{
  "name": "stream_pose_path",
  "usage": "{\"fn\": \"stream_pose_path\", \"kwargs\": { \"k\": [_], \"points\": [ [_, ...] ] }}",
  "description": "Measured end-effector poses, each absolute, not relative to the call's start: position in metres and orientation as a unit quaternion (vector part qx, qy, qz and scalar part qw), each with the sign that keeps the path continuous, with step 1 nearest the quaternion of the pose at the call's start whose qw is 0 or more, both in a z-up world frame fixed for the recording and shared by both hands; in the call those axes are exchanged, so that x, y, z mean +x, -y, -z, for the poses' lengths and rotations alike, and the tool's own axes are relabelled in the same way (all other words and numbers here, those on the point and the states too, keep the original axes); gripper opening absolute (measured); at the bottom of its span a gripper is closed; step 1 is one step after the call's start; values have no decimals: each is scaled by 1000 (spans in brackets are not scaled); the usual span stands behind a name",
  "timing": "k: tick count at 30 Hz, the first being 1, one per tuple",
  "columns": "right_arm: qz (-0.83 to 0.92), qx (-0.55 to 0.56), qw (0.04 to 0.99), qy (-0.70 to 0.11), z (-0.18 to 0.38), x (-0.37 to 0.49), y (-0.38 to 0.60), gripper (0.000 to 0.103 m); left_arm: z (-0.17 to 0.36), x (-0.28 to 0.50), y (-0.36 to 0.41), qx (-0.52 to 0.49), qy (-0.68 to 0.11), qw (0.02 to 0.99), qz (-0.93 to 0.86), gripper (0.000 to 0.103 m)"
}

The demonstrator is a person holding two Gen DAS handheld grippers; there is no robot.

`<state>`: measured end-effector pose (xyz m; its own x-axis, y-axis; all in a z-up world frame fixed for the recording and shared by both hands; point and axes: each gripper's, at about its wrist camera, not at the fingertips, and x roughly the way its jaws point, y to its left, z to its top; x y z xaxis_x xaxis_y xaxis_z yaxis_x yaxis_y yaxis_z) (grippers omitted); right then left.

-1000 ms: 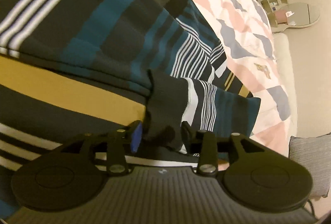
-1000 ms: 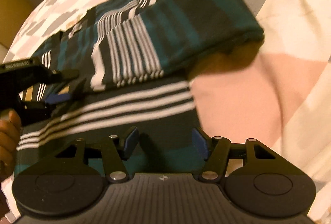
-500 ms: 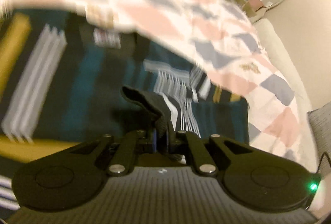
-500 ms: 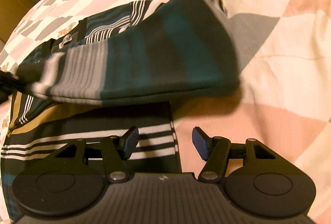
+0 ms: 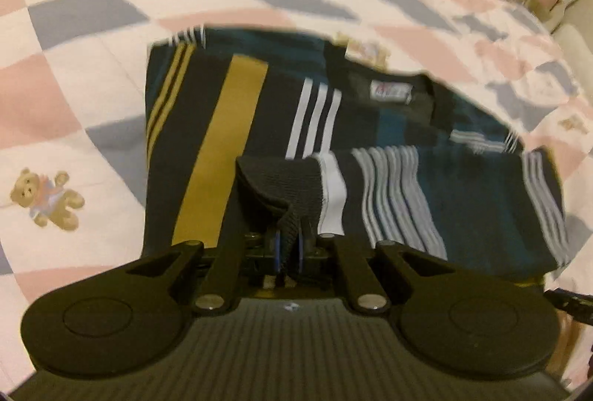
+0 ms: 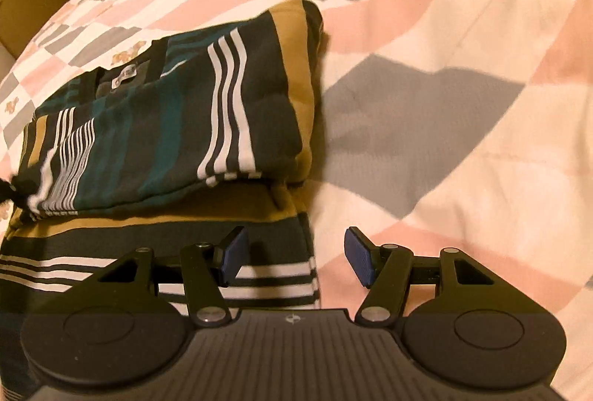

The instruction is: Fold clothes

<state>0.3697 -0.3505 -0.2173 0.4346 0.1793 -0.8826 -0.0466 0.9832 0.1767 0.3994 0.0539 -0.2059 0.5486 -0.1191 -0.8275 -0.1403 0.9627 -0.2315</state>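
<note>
Left wrist view shows the left claw (image 5: 288, 247) clenched on a dark knit cuff (image 5: 285, 189) of the striped sweater (image 5: 259, 119). The cuff bunches up between the two blue pads, right at the near edge of the sweater. The sweater lies on a bed quilt (image 5: 74, 30) with pink, grey and white diamonds and a small teddy bear print (image 5: 44, 197) to the left. A white neck label (image 5: 391, 91) shows at the far side of the sweater. In the right wrist view, the right claw (image 6: 292, 258) is released, its pads wide apart and holding nothing. It hangs over the near right corner of the sweater (image 6: 166, 126), where the cloth meets the quilt (image 6: 444, 67). One part of the sweater is folded over on top of the rest.
</note>
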Motion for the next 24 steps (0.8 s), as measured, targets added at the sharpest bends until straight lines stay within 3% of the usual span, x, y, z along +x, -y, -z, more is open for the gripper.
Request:
{"fn": "stream_pose_path", "kwargs": {
  "k": [4, 18, 24],
  "points": [
    [-76, 43, 848, -522, 214, 380, 352, 60, 184, 403, -66, -102, -443, 890, -13, 5],
    [-105, 27, 849, -517, 216, 406, 344, 59, 223, 399, -85, -39, -483, 873, -53, 9],
    [-102, 34, 843, -527, 220, 406, 345, 56, 223, 399, -85, -15, -462, 884, -71, 10]
  ]
}}
